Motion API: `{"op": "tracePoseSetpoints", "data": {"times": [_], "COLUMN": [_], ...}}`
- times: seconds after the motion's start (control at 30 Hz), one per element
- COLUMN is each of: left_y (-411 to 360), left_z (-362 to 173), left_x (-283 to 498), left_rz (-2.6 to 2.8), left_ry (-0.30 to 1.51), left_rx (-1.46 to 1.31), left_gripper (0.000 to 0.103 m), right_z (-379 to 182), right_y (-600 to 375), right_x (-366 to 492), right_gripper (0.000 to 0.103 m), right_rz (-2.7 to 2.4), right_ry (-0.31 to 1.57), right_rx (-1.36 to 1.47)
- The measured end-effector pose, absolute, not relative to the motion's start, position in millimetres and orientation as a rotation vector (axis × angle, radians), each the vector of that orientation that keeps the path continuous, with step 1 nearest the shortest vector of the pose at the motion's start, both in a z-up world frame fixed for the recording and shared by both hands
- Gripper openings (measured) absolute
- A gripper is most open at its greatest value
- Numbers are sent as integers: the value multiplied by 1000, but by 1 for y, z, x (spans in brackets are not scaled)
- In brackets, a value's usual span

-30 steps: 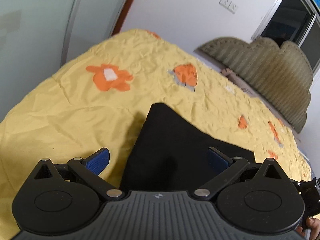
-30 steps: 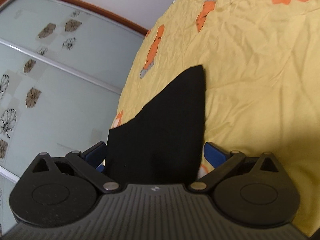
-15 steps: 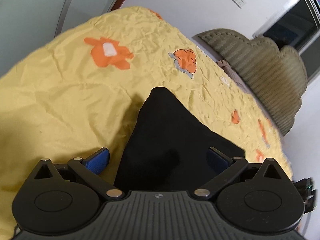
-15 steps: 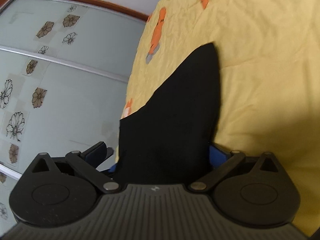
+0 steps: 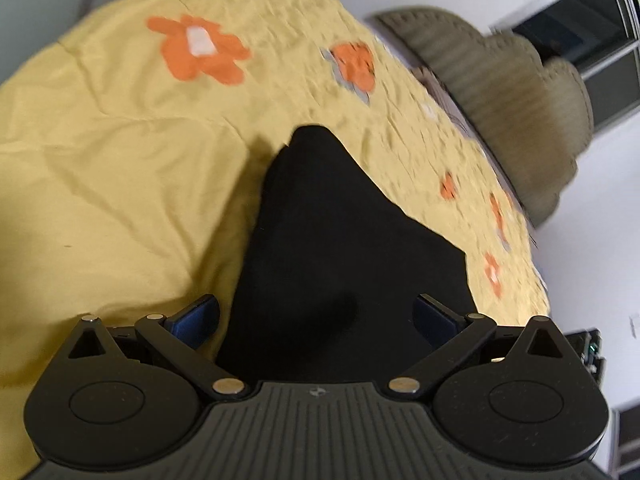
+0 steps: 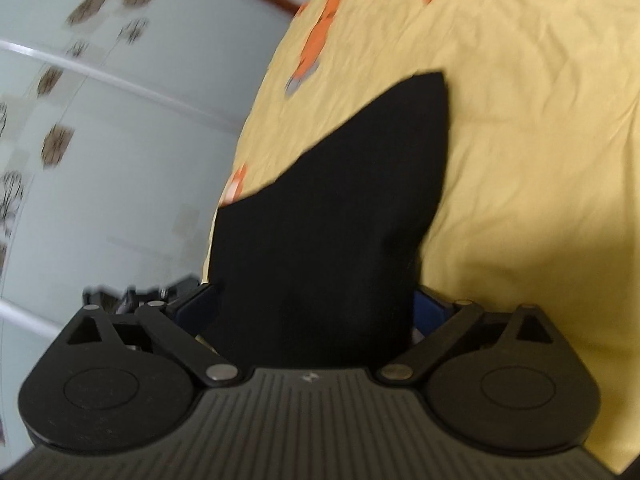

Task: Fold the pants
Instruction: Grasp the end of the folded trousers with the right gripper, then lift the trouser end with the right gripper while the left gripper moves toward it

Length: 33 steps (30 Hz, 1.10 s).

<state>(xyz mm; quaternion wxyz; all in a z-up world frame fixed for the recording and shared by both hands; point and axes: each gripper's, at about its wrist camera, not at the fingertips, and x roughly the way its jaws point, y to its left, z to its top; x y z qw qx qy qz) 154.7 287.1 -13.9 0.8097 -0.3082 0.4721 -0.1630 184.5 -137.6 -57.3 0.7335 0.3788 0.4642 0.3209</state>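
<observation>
1. Black fabric pants (image 5: 336,248): lie on the bed, tapering to a point far from both cameras; the near end rises into both grippers. Also seen in the right wrist view (image 6: 340,216).
2. Left gripper (image 5: 316,314): blue-padded fingers (image 5: 196,316) spread wide; cloth passes between them. Whether it is pinched deeper in, cannot tell.
3. Right gripper (image 6: 316,308): blue-padded fingers (image 6: 192,304) set apart, black cloth filling the gap between them; whether they grip it, cannot tell.
4. Yellow crinkled bedspread with orange flower prints (image 5: 120,152): lies under the pants; also in the right wrist view (image 6: 540,140).
5. Olive ribbed scalloped headboard (image 5: 512,92): at the bed's far edge.
6. Pale frosted sliding doors with brown flower motifs (image 6: 100,140): beside the bed.
</observation>
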Motion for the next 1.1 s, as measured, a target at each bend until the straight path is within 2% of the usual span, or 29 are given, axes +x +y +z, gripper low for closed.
{"op": "tracePoseSetpoints", "data": {"times": [0.17,0.4,0.7,0.83,1.0,1.1], "left_y": [302,327,328,319,305,299], "left_z": [-26,-42,-37,-28,-28,-16], "left_x": [162,140,102,99,106,103], "left_rz": [-417,-507,-435,-435,-357,-300], "left_ry": [1043,949,1023,1013,999,945], "left_rx": [-833,-1086,-1136,-1098,-1032,-934], "left_gripper": [103,103,103,103,103,103], "right_z": [-58,-56,-53,-19,37,46], "right_y": [-133,-124,-126,-109,-45,25], "right_x": [194,185,174,144,85,49], "right_gripper": [103,103,103,102,102,102], "right_rz": [734,751,725,556,568,582], "right_ry": [1047,978,992,877,560,336], "right_rx": [861,777,741,386,-63,-401]}}
